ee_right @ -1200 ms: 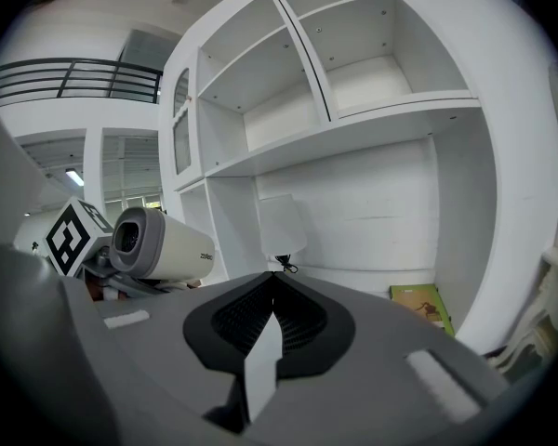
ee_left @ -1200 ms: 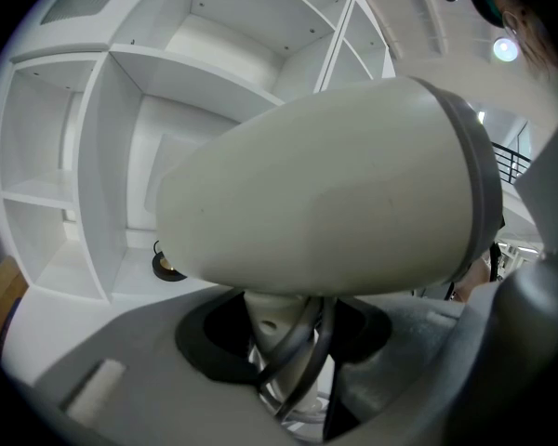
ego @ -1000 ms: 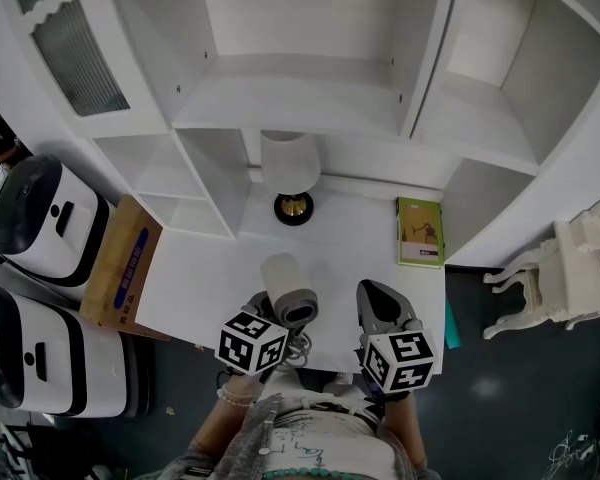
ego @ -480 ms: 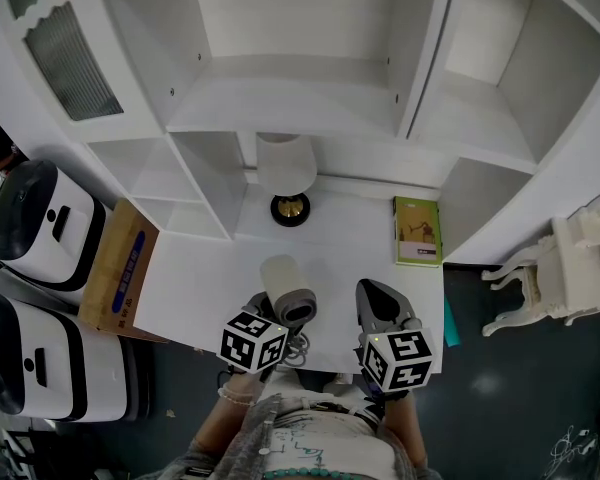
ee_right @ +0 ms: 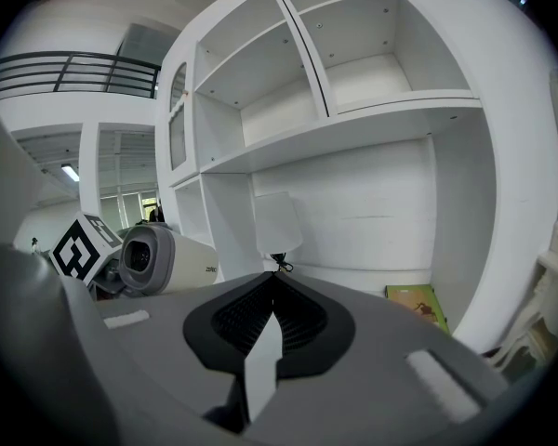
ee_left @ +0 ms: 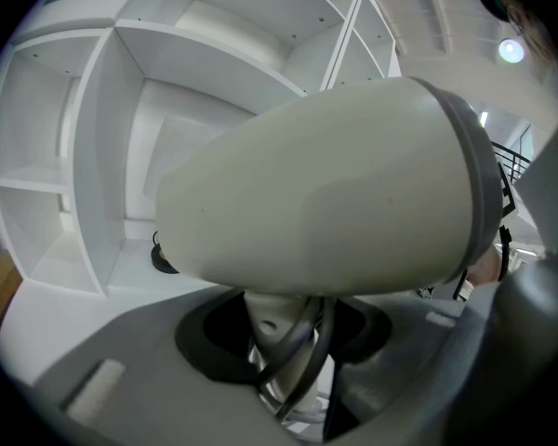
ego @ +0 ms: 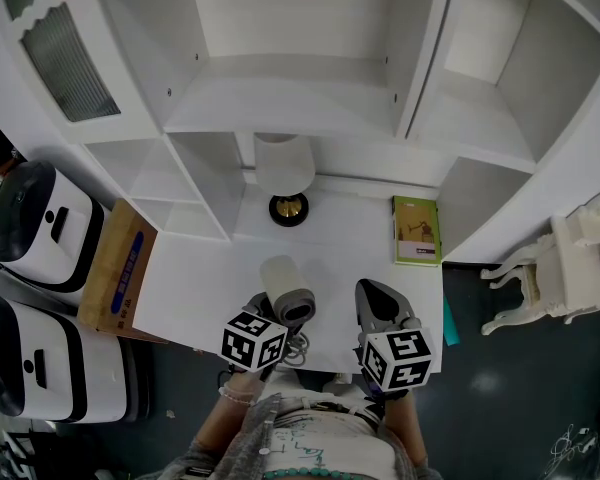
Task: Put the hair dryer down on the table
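The hair dryer point(ego: 288, 290) is hanging over the near part of the table point(ego: 205, 286), with its cream barrel lying level. Its grey-ringed end is facing the person and its other end is pointing toward the lamp point(ego: 285, 166). Whether it is touching the tabletop is not showing in any view.

The left gripper point(ego: 276, 320) is holding it from below. In the left gripper view the barrel point(ee_left: 325, 184) is filling most of the frame, and the jaws of the left gripper point(ee_left: 284, 334) are pressing on the handle, with the dark cord looping around it.

The right gripper point(ego: 373, 300) is hovering just beside the dryer, on its right, apart from it. In the right gripper view its jaws point(ee_right: 272, 286) are meeting with nothing between them, and the dryer point(ee_right: 163, 256) is showing off to the left.

Behind the dryer, the lamp is standing at the back of the table, under the white shelves point(ego: 300, 88). A green book point(ego: 418, 231) is lying flat at the table's right rear corner. A cardboard box point(ego: 120, 268) is sitting against the table's left end, with two white appliances point(ego: 35, 218) beyond it. A white chair point(ego: 555, 273) is standing on the dark floor to the right.
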